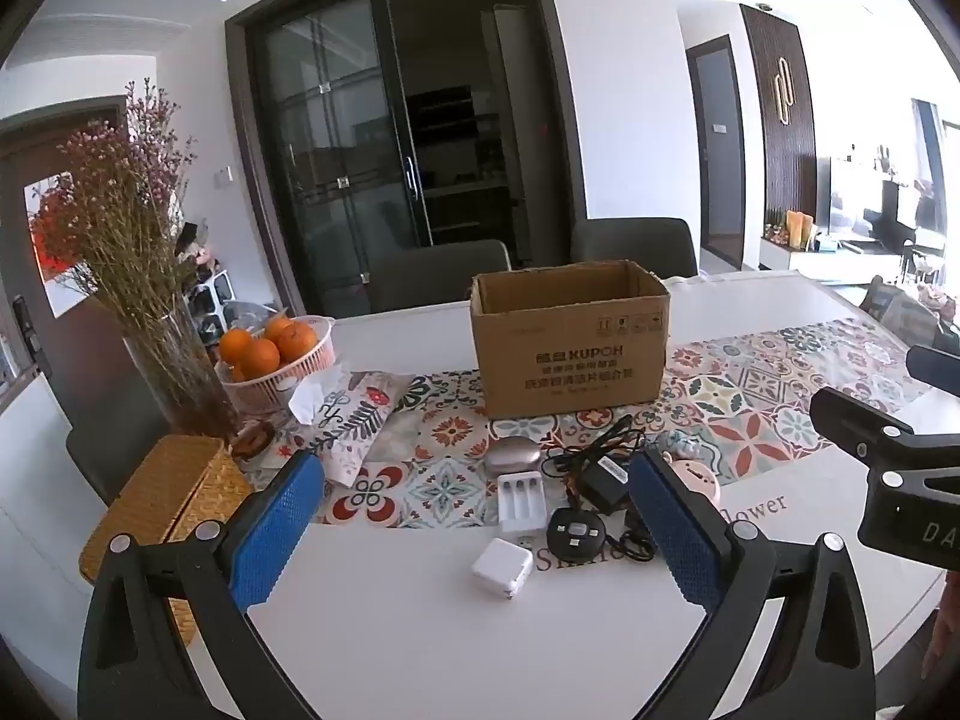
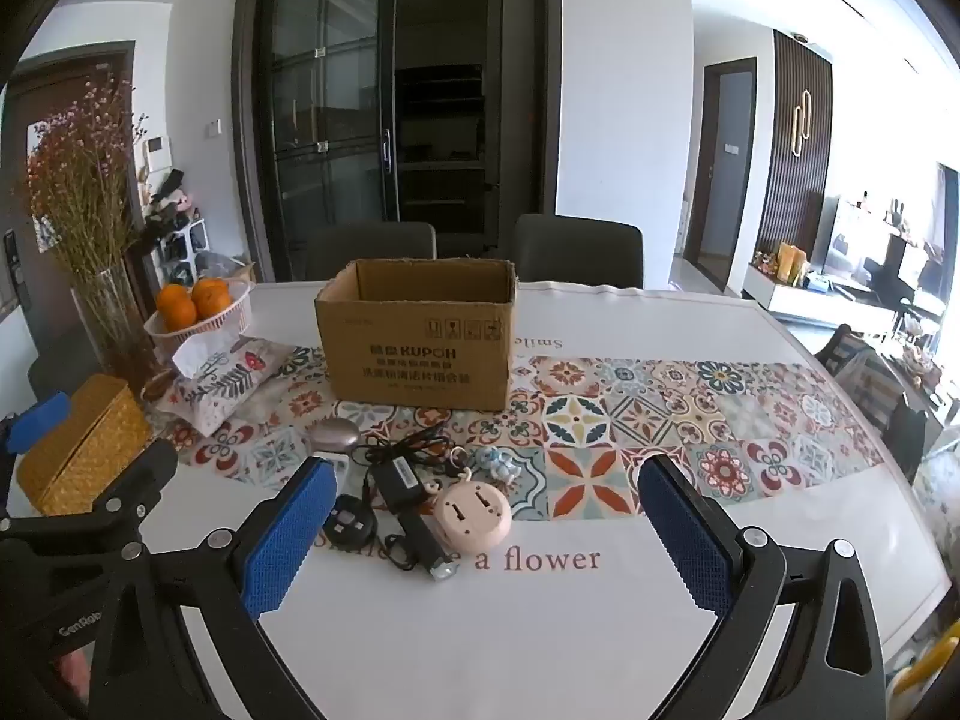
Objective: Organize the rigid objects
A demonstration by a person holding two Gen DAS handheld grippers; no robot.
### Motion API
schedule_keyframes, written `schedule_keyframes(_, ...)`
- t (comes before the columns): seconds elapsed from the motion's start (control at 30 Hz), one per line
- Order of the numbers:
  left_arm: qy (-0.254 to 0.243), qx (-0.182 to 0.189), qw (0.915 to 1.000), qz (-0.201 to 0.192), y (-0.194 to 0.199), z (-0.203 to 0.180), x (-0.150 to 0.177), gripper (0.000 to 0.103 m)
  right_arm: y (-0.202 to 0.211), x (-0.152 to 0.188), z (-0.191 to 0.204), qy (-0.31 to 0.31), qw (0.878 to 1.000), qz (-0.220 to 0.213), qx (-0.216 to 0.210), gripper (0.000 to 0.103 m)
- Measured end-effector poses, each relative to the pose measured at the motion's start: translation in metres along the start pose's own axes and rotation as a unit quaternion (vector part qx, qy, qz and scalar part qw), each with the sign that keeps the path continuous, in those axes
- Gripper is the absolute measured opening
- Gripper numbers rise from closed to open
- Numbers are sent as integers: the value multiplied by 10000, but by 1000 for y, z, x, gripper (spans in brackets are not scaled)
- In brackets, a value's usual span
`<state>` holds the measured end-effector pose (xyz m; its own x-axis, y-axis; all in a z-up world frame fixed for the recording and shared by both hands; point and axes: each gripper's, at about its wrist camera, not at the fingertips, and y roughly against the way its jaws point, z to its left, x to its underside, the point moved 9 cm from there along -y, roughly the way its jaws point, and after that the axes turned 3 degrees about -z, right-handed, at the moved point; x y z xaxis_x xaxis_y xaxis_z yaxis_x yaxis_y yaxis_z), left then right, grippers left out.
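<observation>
White desk [image 1: 420, 630] with a tiled runner: cardboard box [image 1: 570, 339] sits open at the back, chargers and a black adapter [image 2: 396, 483] scattered just before it. Left gripper [image 1: 474, 531] and right gripper [image 2: 486, 534] hover, jaws wide apart, holding nothing.

Gadgets [image 1: 576, 504] before box [image 1: 570, 342]

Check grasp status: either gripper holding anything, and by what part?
Nothing held. Left gripper and right gripper are both open and empty above the table.
</observation>
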<state>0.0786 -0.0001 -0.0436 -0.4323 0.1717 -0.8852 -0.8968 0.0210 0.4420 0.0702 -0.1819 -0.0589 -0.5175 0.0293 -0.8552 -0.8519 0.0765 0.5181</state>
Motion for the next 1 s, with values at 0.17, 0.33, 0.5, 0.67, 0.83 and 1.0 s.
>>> schedule_keyframes(0.17, 16, -46, 10000, -17, 1, 2, 0, 103, 1, 0, 0, -6, 10000, -37, -13, 102)
schedule_keyframes(0.33, 25, 40, 10000, -15, -1, -2, 4, 103, 1, 0, 0, -19, 10000, -41, -6, 102)
schedule_keyframes(0.5, 27, -3, 10000, -49, 0, 1, 5, 103, 0, 0, 1, -4, 10000, -35, -14, 102)
schedule_keyframes(0.67, 25, -14, 10000, -48, 1, 2, 1, 103, -1, 0, 1, -9, 10000, -26, -3, 102)
schedule_keyframes(0.83, 22, -8, 10000, -44, 1, 2, 1, 103, -1, 0, 1, -7, 10000, -25, -3, 102)
schedule_keyframes(1.0, 18, -8, 10000, -28, 0, 1, 1, 103, -2, 0, 1, -5, 10000, -18, 2, 102)
